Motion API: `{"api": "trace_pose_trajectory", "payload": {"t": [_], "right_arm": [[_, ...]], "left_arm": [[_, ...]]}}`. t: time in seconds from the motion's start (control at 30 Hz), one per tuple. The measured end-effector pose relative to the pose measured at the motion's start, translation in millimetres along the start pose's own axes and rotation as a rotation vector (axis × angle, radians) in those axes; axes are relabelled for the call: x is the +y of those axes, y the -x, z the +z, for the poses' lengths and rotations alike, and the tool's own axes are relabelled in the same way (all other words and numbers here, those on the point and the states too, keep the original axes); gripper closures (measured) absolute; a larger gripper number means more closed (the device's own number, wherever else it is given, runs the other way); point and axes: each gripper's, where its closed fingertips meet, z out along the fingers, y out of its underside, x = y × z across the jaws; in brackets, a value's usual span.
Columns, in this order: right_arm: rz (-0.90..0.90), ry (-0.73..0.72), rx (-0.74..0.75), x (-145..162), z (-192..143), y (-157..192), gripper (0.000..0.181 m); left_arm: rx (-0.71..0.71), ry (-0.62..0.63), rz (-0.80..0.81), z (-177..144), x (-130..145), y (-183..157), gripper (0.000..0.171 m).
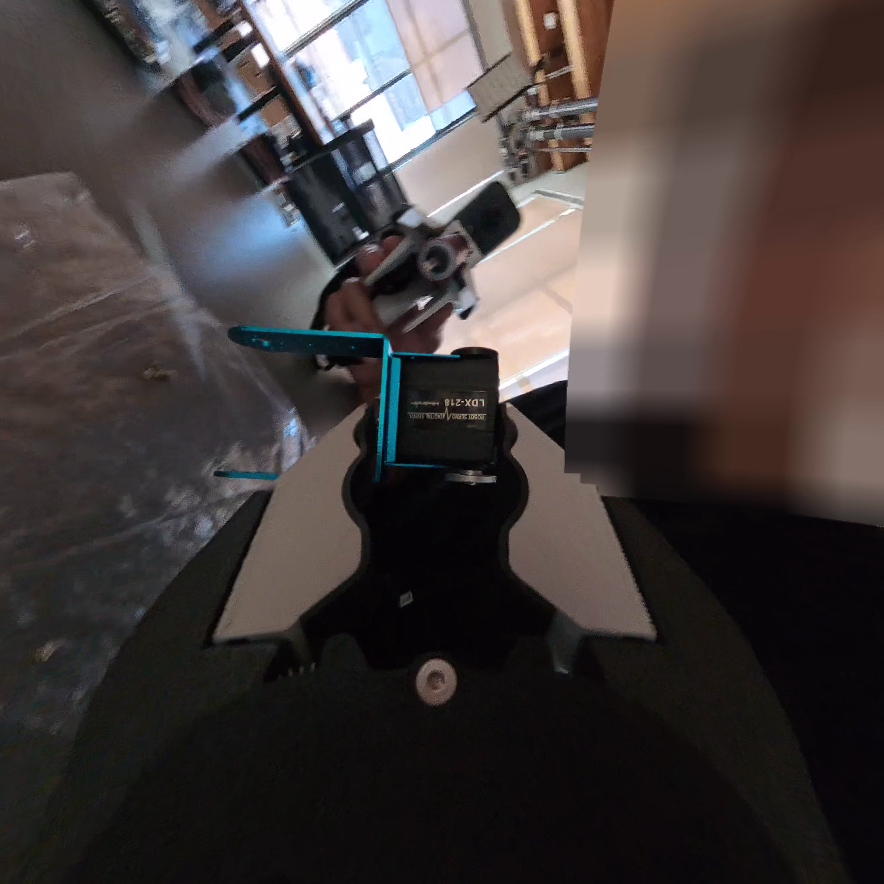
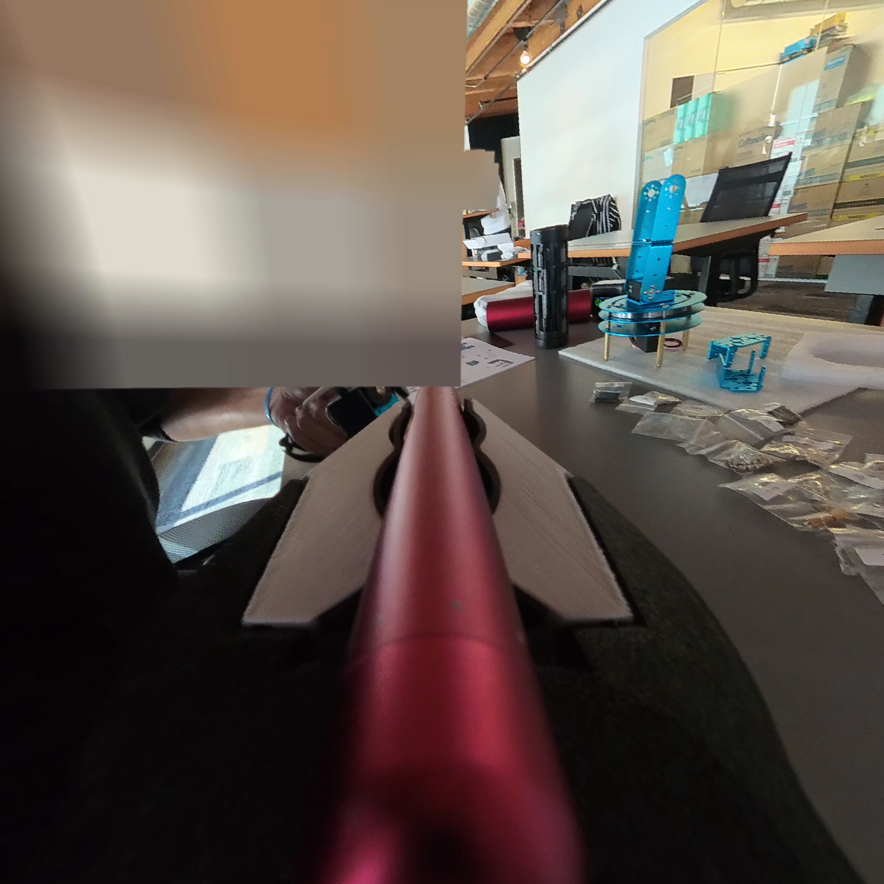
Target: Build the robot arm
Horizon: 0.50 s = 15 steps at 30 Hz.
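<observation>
My left gripper [image 1: 437,430] is shut on a black servo motor [image 1: 447,416] that sits in a blue metal bracket [image 1: 387,406]; a blue bracket arm [image 1: 306,340] sticks out to the left. It is held up in the air. Beyond it, the other gripper [image 1: 430,268] shows in a hand. My right gripper [image 2: 433,421] is shut on a red metal tool handle [image 2: 430,550] that runs forward between the fingers. Past its tip, a hand holds the servo and bracket [image 2: 363,406].
On the dark table [image 2: 669,478] stand a blue robot arm base on round plates [image 2: 653,282], a loose blue bracket [image 2: 739,359], several small plastic parts bags [image 2: 765,445], a black cylinder [image 2: 550,287], a red cylinder [image 2: 512,311] and a paper sheet [image 2: 492,363]. There is about 10 centimetres between the tips of the two grippers.
</observation>
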Motion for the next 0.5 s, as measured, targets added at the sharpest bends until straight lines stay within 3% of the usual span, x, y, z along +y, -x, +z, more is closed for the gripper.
{"api": "trace_pose_trajectory", "payload": {"t": [0.1, 0.17, 0.27, 0.37, 0.43, 0.5], "right_arm": [[0.01, 0.001, 0.014, 0.5, -0.4, -3.2, 0.158], [0.011, -0.003, 0.019, -0.1, -0.8, -4.0, 0.158], [0.005, -0.001, 0.029, 0.3, -1.1, -5.2, 0.16], [0.003, 0.004, 0.029, 1.3, -0.4, -4.6, 0.158], [0.001, 0.009, 0.025, 2.5, 0.2, -3.6, 0.16], [-0.003, 0.017, 0.026, 4.0, 0.7, -3.3, 0.16]], "left_arm": [[-0.053, 0.013, -0.049, -10.5, -2.8, 3.9, 0.122], [-0.173, 0.076, 0.073, -19.6, -6.3, 4.5, 0.122], [-0.55, 0.273, 0.483, -51.5, -18.5, 25.9, 0.122], [-0.929, 0.581, 0.891, -106.4, -31.2, 67.7, 0.121], [-0.99, 0.768, 0.961, -134.0, -22.8, 85.1, 0.121], [-0.915, 0.819, 0.933, -141.2, -11.2, 85.7, 0.121]]}}
